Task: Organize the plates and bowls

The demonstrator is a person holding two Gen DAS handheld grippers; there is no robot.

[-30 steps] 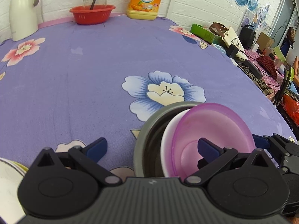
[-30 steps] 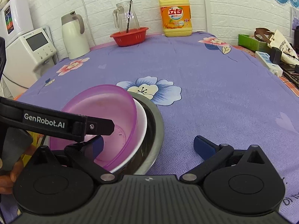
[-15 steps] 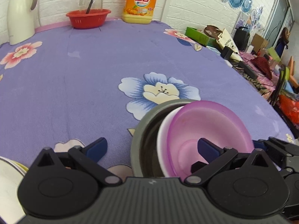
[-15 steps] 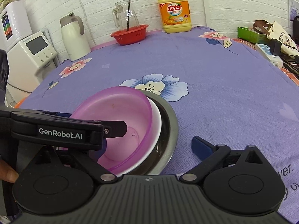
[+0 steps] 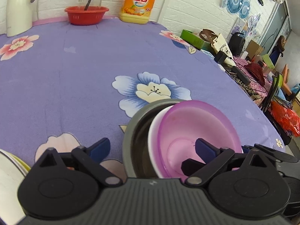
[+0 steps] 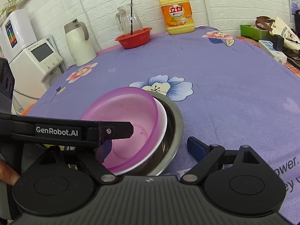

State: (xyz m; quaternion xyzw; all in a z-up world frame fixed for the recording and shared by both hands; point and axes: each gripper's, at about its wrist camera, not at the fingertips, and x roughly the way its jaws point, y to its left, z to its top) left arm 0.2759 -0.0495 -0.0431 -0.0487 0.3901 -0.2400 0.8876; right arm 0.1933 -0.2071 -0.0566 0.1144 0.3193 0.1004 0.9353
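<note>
A purple plastic bowl point(image 5: 195, 127) sits nested in a white bowl point(image 5: 152, 131), which sits in a steel bowl point(image 5: 131, 131), all on the purple flowered tablecloth. My left gripper point(image 5: 151, 148) is open; its right finger reaches over the purple bowl, its left finger is over the cloth. My right gripper point(image 6: 150, 146) is open around the stack's right rim; the purple bowl point(image 6: 127, 116) and steel bowl point(image 6: 176, 120) show there too. The left gripper's finger point(image 6: 112, 131) crosses the right wrist view over the purple bowl. A white plate edge point(image 5: 9, 170) shows at lower left.
At the table's back stand a red basket point(image 5: 86, 15) with a glass pitcher point(image 6: 129, 20), a yellow detergent jug point(image 5: 139, 3) and a white kettle point(image 6: 78, 41). A white appliance point(image 6: 33, 60) stands left of the table. Clutter and boxes point(image 5: 225, 46) line the right edge.
Both grippers have drawn back and risen slightly from the bowl stack. The stack has stayed in place; both grippers have stayed open.
</note>
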